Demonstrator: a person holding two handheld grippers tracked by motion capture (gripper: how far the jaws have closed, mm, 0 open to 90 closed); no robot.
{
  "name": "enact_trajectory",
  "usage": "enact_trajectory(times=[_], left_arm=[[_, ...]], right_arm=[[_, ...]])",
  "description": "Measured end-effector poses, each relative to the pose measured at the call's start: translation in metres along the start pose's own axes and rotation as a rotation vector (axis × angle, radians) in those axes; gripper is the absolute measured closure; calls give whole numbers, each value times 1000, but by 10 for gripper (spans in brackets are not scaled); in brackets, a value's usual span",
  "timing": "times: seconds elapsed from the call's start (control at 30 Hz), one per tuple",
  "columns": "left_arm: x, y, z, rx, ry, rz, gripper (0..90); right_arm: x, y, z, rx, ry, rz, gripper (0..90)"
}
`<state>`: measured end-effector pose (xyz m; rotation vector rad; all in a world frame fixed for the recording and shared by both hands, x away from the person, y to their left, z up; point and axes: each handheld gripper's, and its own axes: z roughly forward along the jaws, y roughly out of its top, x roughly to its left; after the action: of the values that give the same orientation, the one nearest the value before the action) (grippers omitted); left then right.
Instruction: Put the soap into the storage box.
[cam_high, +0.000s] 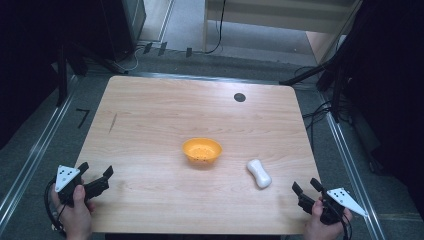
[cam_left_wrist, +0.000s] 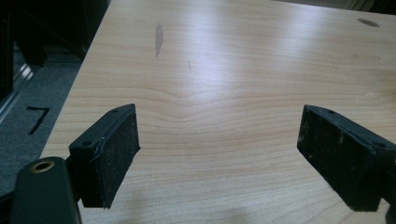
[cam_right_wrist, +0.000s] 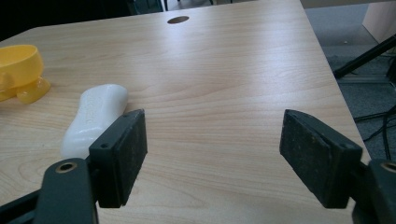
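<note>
The wooden table (cam_high: 165, 125) is well lit from above, but the room around it is very dark, almost black at the sides. In the left gripper view a soft white shine spreads across the wood. The orange bowl (cam_high: 201, 150) and the white thing (cam_high: 259, 173) drop small, soft shadows. In both gripper views the black pads (cam_right_wrist: 119, 156) up close look a bit fuzzy. The high view looks a little grainy.
</note>
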<state>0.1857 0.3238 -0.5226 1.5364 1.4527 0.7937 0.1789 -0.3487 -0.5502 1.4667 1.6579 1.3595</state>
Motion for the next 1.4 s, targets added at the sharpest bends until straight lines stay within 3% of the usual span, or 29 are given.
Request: enact_trajectory(times=[0.07, 0.13, 0.23, 0.3, 0.47, 0.63, 0.67, 0.73, 0.9, 0.93, 1.1, 1.4], left_arm=[[-1, 0, 0, -5, -1, 5, 132], [-3, -3, -5, -65, 28, 19, 132], [-4, -3, -5, -64, 81, 1, 132], [-4, -2, -4, -53, 88, 5, 132], [-5, -1, 0, -16, 42, 36, 132], [-5, 1, 2, -1, 71, 20, 132], [-5, 1, 2, -1, 71, 20, 132], [-5, 1, 2, 2, 75, 18, 132], [-5, 1, 2, 5, 79, 20, 89], [-5, 1, 3, 7, 83, 22, 89], [-5, 1, 3, 12, 81, 22, 89], [-4, 1, 3, 16, 75, 21, 90]], right_arm=[[1, 0, 0, 3, -1, 0, 235], [2, 0, 1, 11, -3, -16, 224], [4, 0, 1, 20, -23, -21, 231], [5, 1, 3, 32, -35, -29, 230], [6, 2, 7, 78, -46, -34, 217], [5, 4, 10, 149, -11, -77, 205], [5, 4, 10, 149, -11, -77, 205], [5, 6, 14, 205, -17, -117, 201], [6, 9, 19, 259, -7, -138, 191], [9, 11, 23, 301, -8, -168, 189], [17, 14, 32, 393, 4, -235, 168], [22, 29, 45, 500, 48, -256, 165]])
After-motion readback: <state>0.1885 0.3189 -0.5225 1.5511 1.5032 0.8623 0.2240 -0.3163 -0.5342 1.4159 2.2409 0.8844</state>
